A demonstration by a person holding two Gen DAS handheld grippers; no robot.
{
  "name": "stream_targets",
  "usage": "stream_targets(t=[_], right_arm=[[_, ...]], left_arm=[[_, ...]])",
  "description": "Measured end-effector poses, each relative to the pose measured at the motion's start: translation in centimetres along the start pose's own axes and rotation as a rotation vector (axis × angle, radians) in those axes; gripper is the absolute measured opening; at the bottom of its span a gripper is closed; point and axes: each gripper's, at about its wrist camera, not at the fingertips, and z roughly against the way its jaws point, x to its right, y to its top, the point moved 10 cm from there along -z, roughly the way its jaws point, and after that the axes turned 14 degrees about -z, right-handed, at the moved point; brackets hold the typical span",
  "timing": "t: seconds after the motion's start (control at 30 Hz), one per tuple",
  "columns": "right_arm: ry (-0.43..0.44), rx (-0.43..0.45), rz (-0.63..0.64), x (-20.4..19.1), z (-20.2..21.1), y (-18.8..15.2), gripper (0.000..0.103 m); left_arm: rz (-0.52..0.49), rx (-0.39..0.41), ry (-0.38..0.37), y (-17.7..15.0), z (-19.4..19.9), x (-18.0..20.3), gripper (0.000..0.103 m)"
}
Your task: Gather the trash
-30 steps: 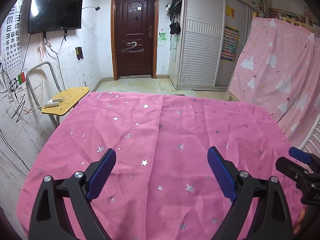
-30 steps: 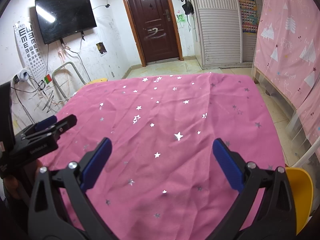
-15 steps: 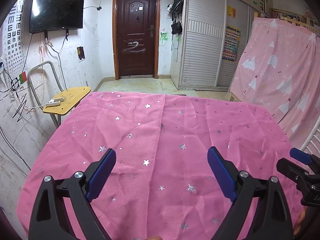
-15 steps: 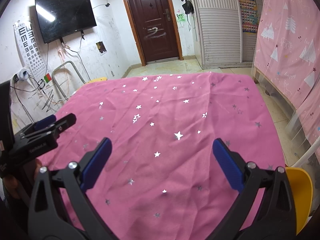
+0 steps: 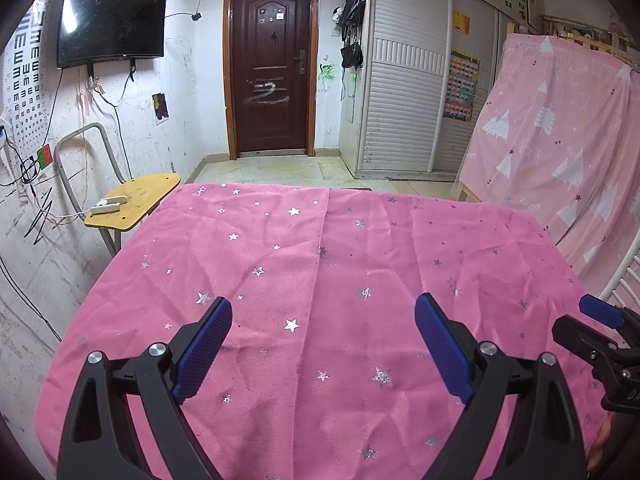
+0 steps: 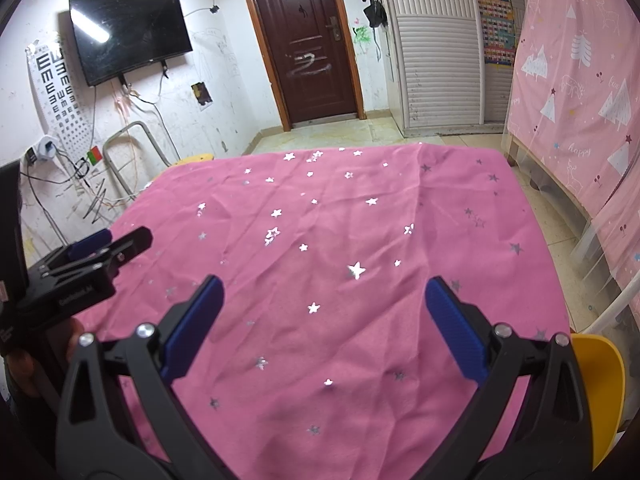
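Pink starred cloth shows no trash; both grippers, left and right, gape empty, so closing could snag fabric.

- Pink cloth: flat, open from 9 through 3 o'clock.
- Right gripper: at 3 o'clock in left view.
- Yellow chair: 4 o'clock, right view.

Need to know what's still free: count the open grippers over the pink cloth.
2. The left gripper hangs open over the pink cloth near its left side; the right gripper hangs open toward its right side. Neither holds anything.
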Motion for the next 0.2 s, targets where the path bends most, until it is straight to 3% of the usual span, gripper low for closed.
stream_targets(t=[0.2], right_arm=[[0.000, -0.001, 0.000, -0.01, 0.02, 0.04, 0.097]], left_arm=[[0.007, -0.004, -0.004, -0.19, -0.04, -0.19, 0.085]])
